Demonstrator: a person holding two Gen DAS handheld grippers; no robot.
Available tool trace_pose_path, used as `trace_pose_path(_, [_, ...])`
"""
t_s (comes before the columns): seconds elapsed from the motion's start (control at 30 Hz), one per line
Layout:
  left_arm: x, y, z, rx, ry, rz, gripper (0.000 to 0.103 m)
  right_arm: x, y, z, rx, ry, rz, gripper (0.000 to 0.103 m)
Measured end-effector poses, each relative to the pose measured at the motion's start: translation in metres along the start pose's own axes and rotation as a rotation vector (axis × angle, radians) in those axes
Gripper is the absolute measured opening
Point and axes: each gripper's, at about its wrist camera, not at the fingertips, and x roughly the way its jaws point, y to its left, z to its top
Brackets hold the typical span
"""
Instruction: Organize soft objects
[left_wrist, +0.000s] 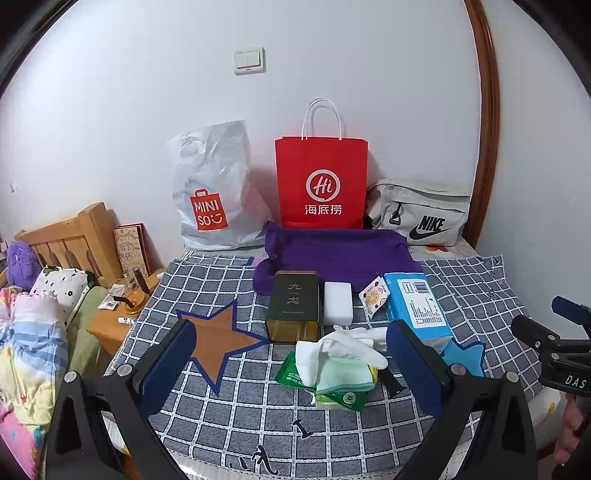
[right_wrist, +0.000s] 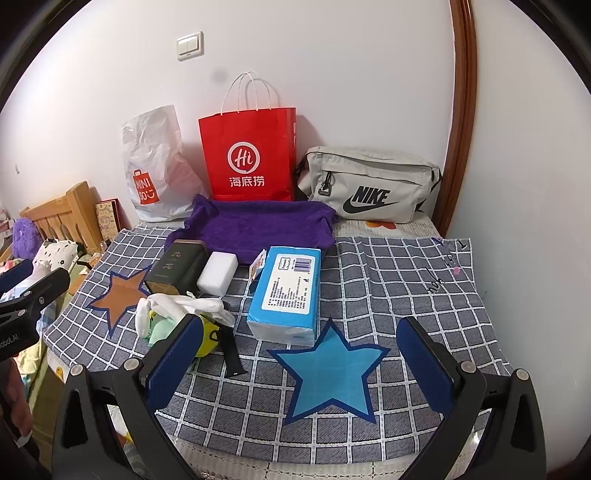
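Fingers (left_wrist: 184, 350) apart both sides, empty; checked cloth (right_wrist: 388, 288) w/ stars; wall switch (left_wrist: 249, 61).

Left claw (left_wrist: 291, 365) spread wide, right claw (right_wrist: 308, 363) spread wide, both level

Checked cloth (right_wrist: 388, 295): woven, matt, with stitched felt-like stars. Purple towel (right_wrist: 258, 229): fuzzy, matt pile. Red bag (right_wrist: 247, 155): smooth paper, twisted cord handles. White bag (right_wrist: 155, 162): crinkled, glossy plastic film. Grey pouch (right_wrist: 369, 181): matt woven fabric. Dark tin (left_wrist: 293, 304): satin metal. White block (left_wrist: 337, 302): matt foam. Blue tissue pack (right_wrist: 288, 291): glossy plastic wrap. Headboard (left_wrist: 74, 240): varnished wood.
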Motion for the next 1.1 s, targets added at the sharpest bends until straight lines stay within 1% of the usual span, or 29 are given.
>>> trace_pose_path(0.13, [-0.003, 0.001, -0.001, -0.007, -0.004, -0.016, 0.103, -0.002, 0.001, -0.001, -0.005, 0.001, 0.002, 0.103])
trace_pose_path(0.4, [-0.009, 0.005, -0.004, -0.009, -0.018, -0.024, 0.103, -0.006, 0.005, -0.002, -0.012, -0.003, 0.003, 0.103])
trace_pose_path(1.1, [-0.015, 0.006, -0.006, -0.014, -0.027, -0.013, 0.103, -0.013, 0.006, -0.003, -0.013, -0.016, 0.007, 0.103])
